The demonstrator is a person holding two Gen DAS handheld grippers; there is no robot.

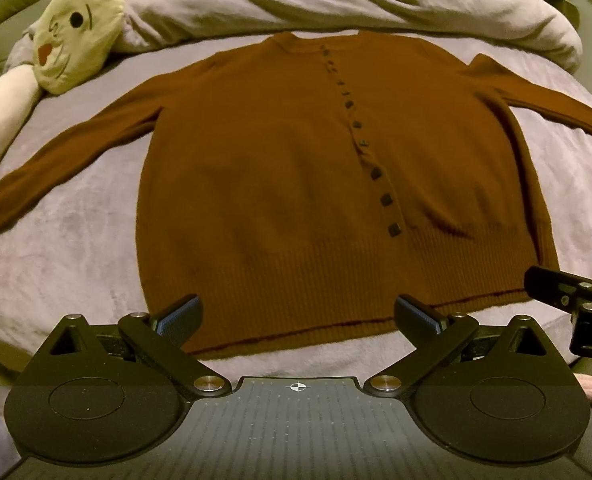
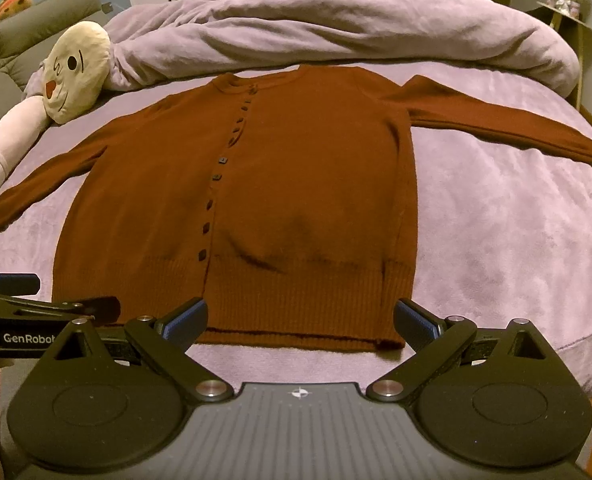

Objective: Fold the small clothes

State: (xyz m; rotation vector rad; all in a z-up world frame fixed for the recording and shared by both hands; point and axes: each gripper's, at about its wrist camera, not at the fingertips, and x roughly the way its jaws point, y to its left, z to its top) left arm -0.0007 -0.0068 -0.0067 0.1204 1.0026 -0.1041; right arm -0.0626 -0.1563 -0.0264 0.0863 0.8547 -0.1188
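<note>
A brown knit cardigan (image 1: 280, 184) with a row of dark buttons lies flat, front up, on the lilac bed cover, both sleeves spread outward; it also shows in the right wrist view (image 2: 296, 200). My left gripper (image 1: 298, 314) is open and empty, hovering just before the ribbed hem. My right gripper (image 2: 300, 316) is open and empty, also just before the hem, toward its right half. The right gripper shows at the left wrist view's right edge (image 1: 568, 292), and the left gripper at the right wrist view's left edge (image 2: 24, 296).
A bunched lilac duvet (image 2: 336, 28) lies behind the cardigan's collar. A cream plush face pillow (image 2: 76, 68) and pale plush limbs (image 2: 8, 136) sit at the left. The bed's front edge (image 2: 576, 360) runs close under both grippers.
</note>
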